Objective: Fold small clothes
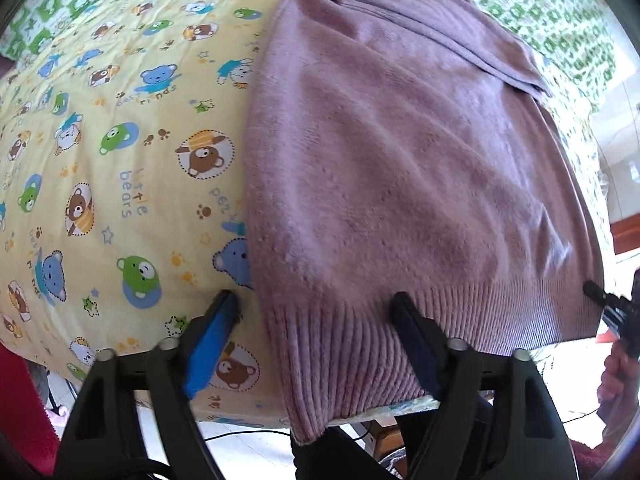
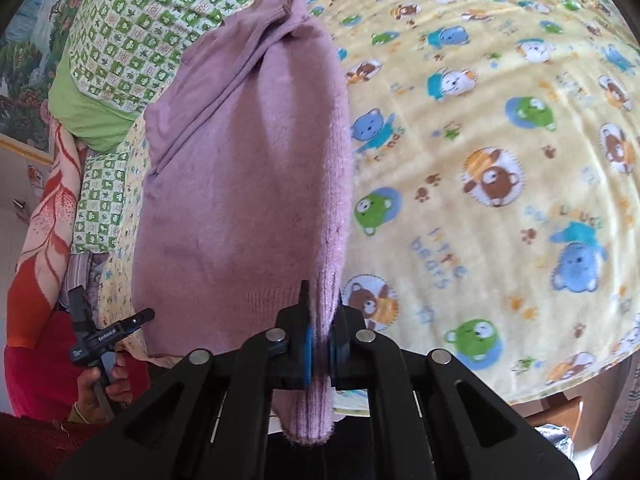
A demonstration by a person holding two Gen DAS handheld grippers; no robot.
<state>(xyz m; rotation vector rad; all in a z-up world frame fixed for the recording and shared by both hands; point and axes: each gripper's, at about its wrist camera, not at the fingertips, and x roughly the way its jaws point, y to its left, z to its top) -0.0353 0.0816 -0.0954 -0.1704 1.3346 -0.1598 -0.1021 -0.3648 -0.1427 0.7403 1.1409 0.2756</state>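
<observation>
Sweater [image 1: 400, 168], mauve knit, lies on the bear-print blanket [image 1: 120, 160], ribbed hem [image 1: 360, 344] at the near bed edge w/ one corner hanging over it. Your left gripper [image 1: 316, 316] has its jaws apart, straddling that hem corner: blue pad finger [image 1: 216, 336] on bare blanket just beside the knit, dark finger [image 1: 416, 344] on the ribbing, nothing pinched. Your right gripper [image 2: 320, 344] is clamped on the hem's other corner, fabric squeezed between the blue pads. Open room: wide stretch of blanket beside the sweater on the side away from the pillows, clear to the bed edge. Other side is tighter, green check pillows [image 2: 120, 40] near the folded sleeve [image 2: 224, 64]. Hard to make out: neckline end, cut off at the top of the left wrist view; hem underside hidden by both grippers; floor below blown out.
</observation>
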